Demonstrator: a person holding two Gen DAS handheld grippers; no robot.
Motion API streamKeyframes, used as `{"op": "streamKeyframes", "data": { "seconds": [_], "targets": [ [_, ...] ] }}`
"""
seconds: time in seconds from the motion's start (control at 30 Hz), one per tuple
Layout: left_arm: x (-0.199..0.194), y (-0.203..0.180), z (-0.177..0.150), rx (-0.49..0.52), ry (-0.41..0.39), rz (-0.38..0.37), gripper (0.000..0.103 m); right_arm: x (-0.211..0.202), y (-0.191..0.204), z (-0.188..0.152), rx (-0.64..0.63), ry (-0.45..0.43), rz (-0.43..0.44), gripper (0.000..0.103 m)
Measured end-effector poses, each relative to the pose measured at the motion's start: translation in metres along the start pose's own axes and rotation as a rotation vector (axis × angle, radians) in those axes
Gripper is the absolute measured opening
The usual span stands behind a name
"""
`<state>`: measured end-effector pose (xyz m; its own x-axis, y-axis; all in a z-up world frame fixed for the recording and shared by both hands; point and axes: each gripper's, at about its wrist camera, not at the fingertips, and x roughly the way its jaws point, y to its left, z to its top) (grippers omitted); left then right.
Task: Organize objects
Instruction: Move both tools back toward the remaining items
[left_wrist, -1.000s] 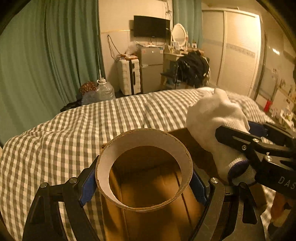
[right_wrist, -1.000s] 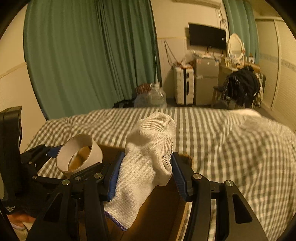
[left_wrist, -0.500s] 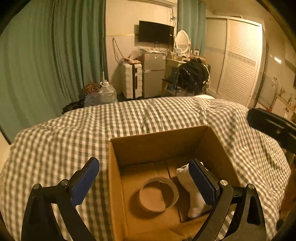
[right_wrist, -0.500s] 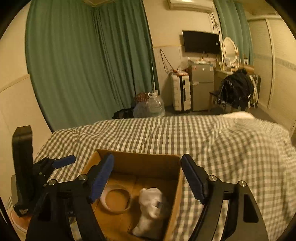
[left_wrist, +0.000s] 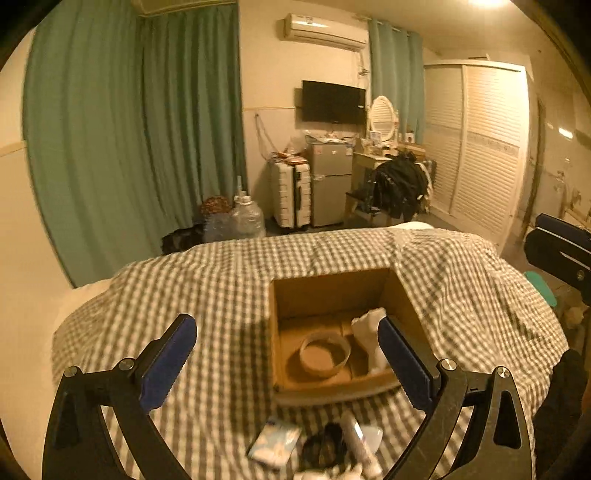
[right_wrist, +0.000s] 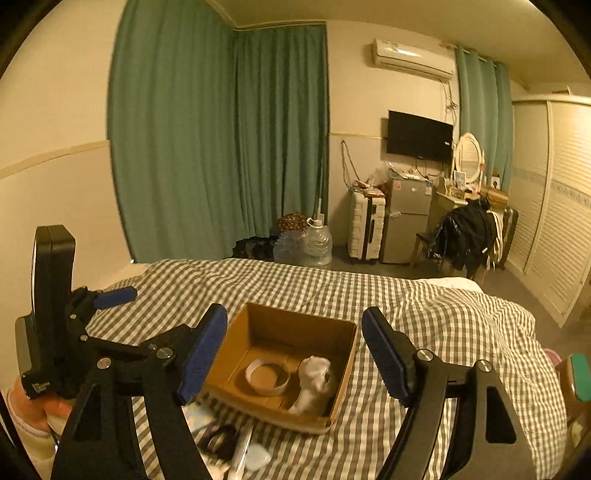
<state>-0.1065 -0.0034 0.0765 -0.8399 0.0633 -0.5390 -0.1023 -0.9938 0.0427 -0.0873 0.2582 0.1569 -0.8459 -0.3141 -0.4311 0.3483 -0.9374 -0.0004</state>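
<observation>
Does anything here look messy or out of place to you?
A few small items lie loose on the checked bedspread just in front of the cardboard box, too blurred to identify. Inside the box, the tape ring lies flat beside the white sock. Nothing looks spilled or damaged.

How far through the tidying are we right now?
Done: the cardboard ring and white sock lie inside the cardboard box on the checked bedspread. In hand: nothing; the left claw and right claw are both open and empty. Left: small loose items on the bed in front of the box, too blurred to identify.
</observation>
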Motion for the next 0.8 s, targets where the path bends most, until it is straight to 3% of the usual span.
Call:
{"op": "streamKeyframes", "data": {
  "seconds": [0.27,0.53,0.8],
  "targets": [
    [-0.014,0.007,-0.068,-0.049,0.041,0.064,0.101,-0.022,0.029,-0.054,-0.019,0.061,0.017,0.075],
    [0.026,0.004,-0.16,-0.095,0.246,0.097,0.101,0.014,0.033,-0.139,0.023,0.193,-0.026,0.075],
    [0.045,-0.017,-0.211,0.021,0.375,0.09,0.101,0.049,0.027,-0.184,0.054,0.305,-0.001,0.075]
  ]
}}
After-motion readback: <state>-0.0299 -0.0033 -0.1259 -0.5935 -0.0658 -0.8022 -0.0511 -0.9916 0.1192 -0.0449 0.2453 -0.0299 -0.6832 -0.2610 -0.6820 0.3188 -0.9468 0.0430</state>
